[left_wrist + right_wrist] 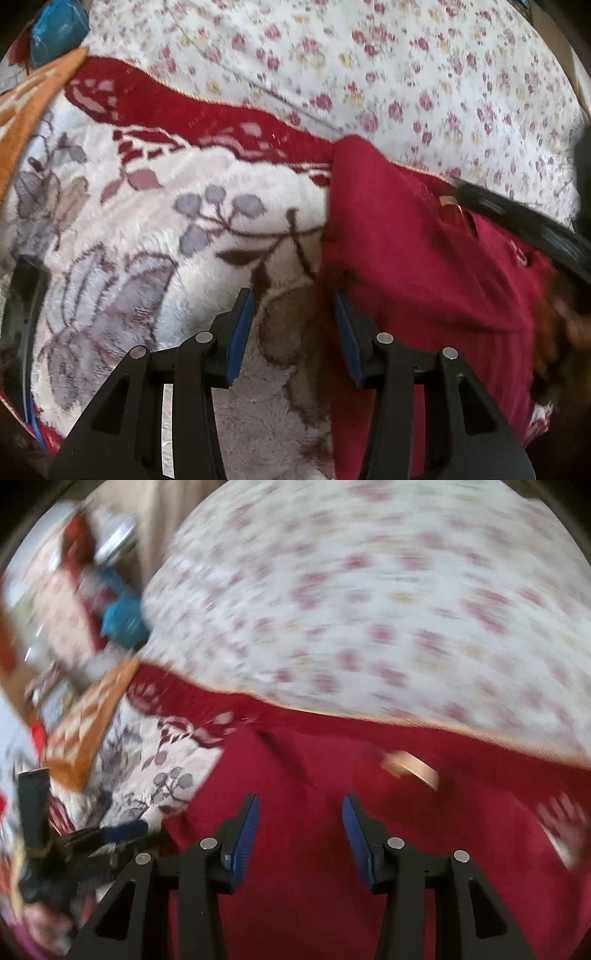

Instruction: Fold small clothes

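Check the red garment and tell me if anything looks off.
The red garment lies bunched and unfolded on the plush blanket, with a tan tag showing. Both views are blurred, so damage cannot be judged.

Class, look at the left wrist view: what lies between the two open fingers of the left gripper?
Between the fingers of the left gripper lies the fluffy floral blanket, with the edge of the red garment by the right-hand finger. Nothing is gripped.

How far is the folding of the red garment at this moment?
Done: the red garment lies on the fleece blanket, but the blur hides whether any fold is made. In hand: nothing; the left gripper and right gripper are both open above it. Left: to grasp an edge and fold.
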A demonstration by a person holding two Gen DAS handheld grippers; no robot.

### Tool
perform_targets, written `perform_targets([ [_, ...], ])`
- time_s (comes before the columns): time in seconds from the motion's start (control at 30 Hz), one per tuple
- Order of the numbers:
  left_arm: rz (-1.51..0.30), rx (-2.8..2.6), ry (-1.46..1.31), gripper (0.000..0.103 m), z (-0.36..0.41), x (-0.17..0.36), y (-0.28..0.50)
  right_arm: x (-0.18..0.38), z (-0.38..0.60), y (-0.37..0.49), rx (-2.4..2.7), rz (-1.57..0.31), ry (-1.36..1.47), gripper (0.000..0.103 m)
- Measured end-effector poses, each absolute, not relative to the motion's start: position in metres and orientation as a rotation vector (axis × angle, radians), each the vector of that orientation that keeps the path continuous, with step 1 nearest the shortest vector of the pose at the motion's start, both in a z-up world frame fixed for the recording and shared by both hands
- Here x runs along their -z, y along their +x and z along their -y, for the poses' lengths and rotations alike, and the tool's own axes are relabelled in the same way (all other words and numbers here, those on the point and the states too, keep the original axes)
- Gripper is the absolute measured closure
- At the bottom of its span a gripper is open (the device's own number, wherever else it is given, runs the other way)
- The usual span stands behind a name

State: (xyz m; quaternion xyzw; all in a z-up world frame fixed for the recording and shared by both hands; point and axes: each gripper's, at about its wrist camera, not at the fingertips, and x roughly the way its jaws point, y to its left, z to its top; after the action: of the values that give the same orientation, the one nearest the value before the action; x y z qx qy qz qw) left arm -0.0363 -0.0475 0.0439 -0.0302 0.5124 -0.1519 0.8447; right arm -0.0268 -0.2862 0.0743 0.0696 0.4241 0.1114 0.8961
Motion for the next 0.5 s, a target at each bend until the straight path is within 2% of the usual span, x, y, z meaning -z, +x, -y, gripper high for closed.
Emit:
perform_targets([
  [0.17,-1.120,0.325,-0.032,0.059,0.050,-0.034,-0.028,-0.028,0.232,0.046,-0.347,-1.003,0.012,0.056],
  [0.2,-1.123,0.328,-0.030,0.059,0.049,-0.033,-0.027,-0.020,0.228,0.055,-0.358,-1.021,0.004,0.063],
  [0.23,-1.127,0.334,-0.035,0.059,0.048,-0.034,-0.025,-0.015,0.226,0.063,-0.367,-1.028,0.008,0.085],
  [0.27,-1.131,0.337,-0.041,0.059,0.046,-0.034,-0.024,-0.013,0.223,0.069,-0.371,-1.023,0.020,0.090],
  [0.33,-1.143,0.347,-0.059,0.059,0.042,-0.034,-0.019,-0.015,0.217,0.070,-0.392,-1.004,0.034,0.095],
  [0.5,-1.151,0.365,-0.078,0.059,0.037,-0.034,-0.017,0.000,0.196,0.096,-0.414,-1.008,0.067,0.096],
])
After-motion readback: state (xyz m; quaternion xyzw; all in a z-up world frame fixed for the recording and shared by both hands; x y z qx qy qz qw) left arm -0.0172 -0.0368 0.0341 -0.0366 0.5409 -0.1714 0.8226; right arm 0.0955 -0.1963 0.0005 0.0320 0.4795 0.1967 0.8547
